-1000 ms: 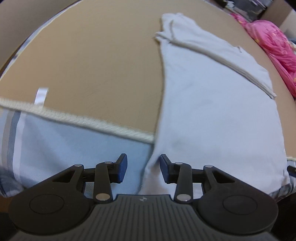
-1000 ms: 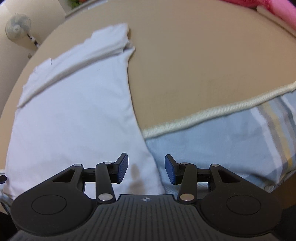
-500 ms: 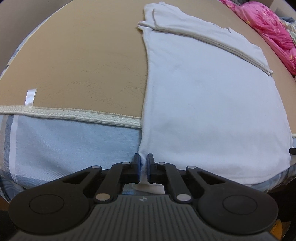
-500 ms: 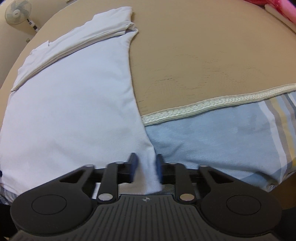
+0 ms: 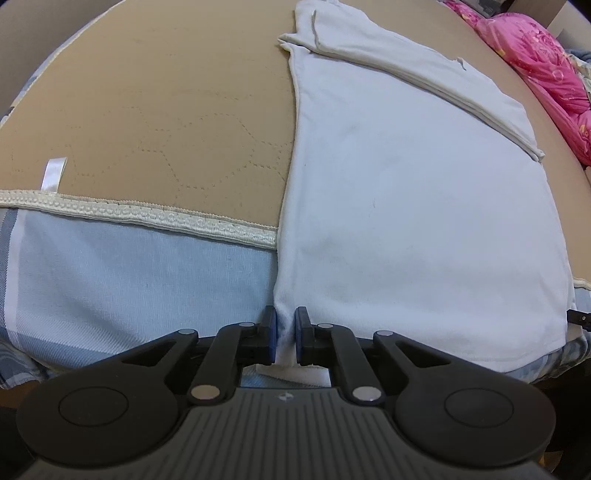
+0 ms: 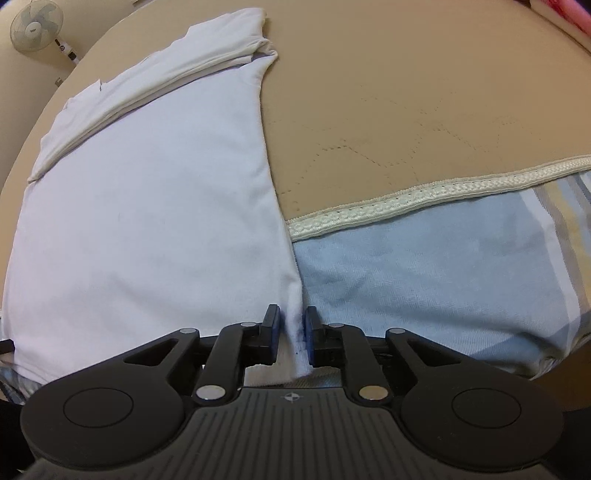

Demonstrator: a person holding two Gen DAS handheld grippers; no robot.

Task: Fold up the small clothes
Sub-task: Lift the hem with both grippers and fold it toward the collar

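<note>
Scene: white garment [image 5: 417,206] flat on tan quilted mattress pad [image 5: 166,110], bed; near hem over blue striped sheet [image 5: 140,280], bottom of frame.
Garment state: top part already folded down in a band, upper right, left-wrist view; upper left, right-wrist view.
Left hand-held gripper [image 5: 284,334]: bottom centre, clamped on garment's near corner; pads pinching bunched cloth, jaws easing apart a little.
Right hand-held gripper [image 6: 291,334]: bottom centre, clamped on opposite near corner [image 6: 295,325]; cloth between pads, jaws opening slightly, gap wider than left's.
Step, est.: both hem corners pinched, ready to lift & carry toward far end.
Risk 1: right grip slackening, thin pinch only; corner could slip out mid-lift, leaving fold skewed.
Risk 2: uneven lift btwn hands; hem would twist, edges wouldn't line up.
Risk 3: sheet caught w/ corner; pads sit close to it, could drag it along.
Background: pink bedding [image 5: 535,70] upper right; fan [image 6: 33,29] upper left, right-wrist view.
</note>
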